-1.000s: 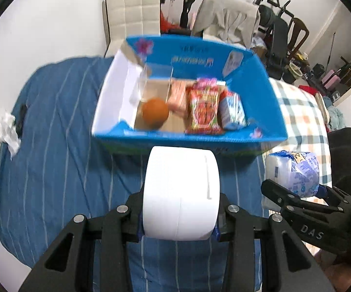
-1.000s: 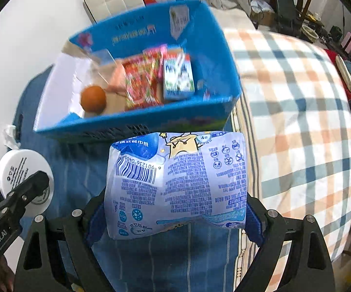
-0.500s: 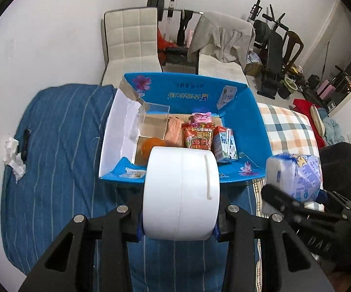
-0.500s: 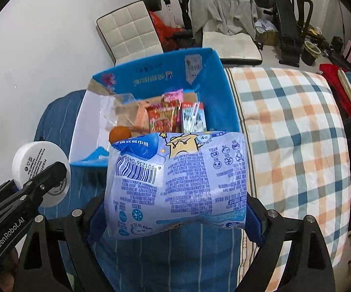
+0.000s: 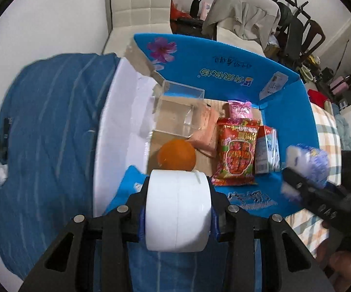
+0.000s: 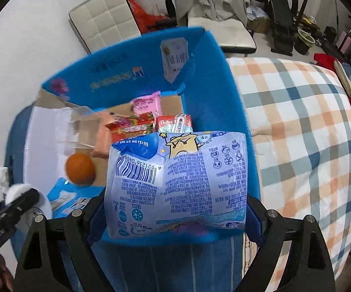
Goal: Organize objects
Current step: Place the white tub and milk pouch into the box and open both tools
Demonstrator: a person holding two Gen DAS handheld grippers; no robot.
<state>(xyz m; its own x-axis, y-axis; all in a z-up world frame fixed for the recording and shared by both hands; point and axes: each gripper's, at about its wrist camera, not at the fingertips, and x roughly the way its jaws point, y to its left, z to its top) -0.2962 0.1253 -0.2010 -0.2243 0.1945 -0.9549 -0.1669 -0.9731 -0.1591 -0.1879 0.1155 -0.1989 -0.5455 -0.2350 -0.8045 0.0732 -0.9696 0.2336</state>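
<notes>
Both grippers are loaded and poised at the near edge of the blue cardboard box [image 5: 224, 73], which sits on a bed with a blue striped cover [image 5: 49, 133] on one side and a checked blanket [image 6: 297, 121] on the other. The left gripper [image 5: 178, 215] has its jaws clenched on the flat ends of a white round jar [image 5: 178, 209], held on its side so the curved wall faces forward; that grip looks chosen so the jar cannot roll out. It hangs just at the near wall of the box, right in front of the orange [image 5: 176, 154]. The right gripper [image 6: 175, 216] has its jaws squeezing a soft blue tissue pack [image 6: 178, 182] from both sides, the plastic bulging slightly, and the pack hovers over the near right corner of the box. Count of what lies inside: one orange, one clear plastic case [image 5: 178, 107] at the back left, one peach-coloured packet [image 5: 206, 131], one pink packet [image 5: 240, 108], one red snack bag [image 5: 236, 153] and one drink carton [image 5: 266, 150], six items, lined roughly left to right. Open floor shows near the orange, so my guess is the jar goes there, the tissues to the right front. Two items in hand, both not yet released.
</notes>
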